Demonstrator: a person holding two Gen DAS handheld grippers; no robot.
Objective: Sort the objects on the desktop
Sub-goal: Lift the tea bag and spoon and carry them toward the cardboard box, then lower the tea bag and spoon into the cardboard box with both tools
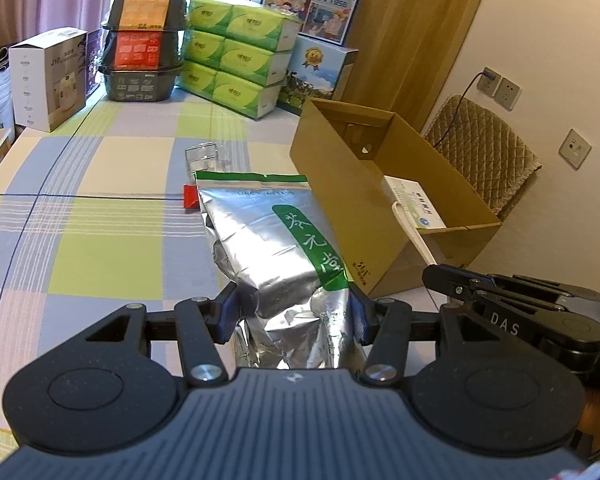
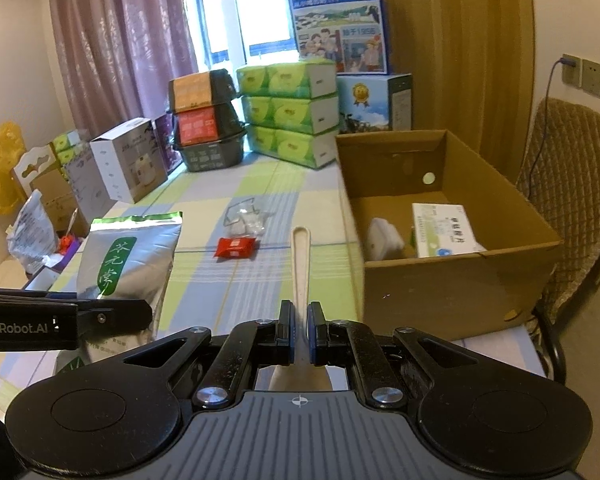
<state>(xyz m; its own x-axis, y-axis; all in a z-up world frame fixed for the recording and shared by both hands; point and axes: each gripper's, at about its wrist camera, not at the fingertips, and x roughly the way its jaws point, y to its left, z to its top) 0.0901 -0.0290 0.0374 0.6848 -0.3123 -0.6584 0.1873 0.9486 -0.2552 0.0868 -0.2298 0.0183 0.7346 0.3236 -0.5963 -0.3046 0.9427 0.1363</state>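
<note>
My left gripper [image 1: 294, 314] is shut on a silver foil bag with a green label [image 1: 272, 236], held up just left of the open cardboard box [image 1: 340, 184]. The same bag [image 2: 128, 256] shows at the left of the right wrist view. My right gripper [image 2: 299, 332] is shut on the handle of a white spoon [image 2: 301, 256], which points forward beside the box [image 2: 452, 280]. Inside the box lie a white medicine carton [image 2: 444, 230] and a white object [image 2: 384, 240]. A red packet [image 2: 236, 247] and a clear plastic pack [image 2: 246, 216] rest on the checked tablecloth.
Green tissue packs [image 2: 290, 114], stacked black food boxes [image 2: 208, 120], a white appliance box [image 2: 128, 164] and milk cartons [image 2: 336, 20] line the far edge by the window. A padded chair [image 2: 572, 200] stands right of the cardboard box. Open checked cloth [image 1: 100, 216] lies left of the bag.
</note>
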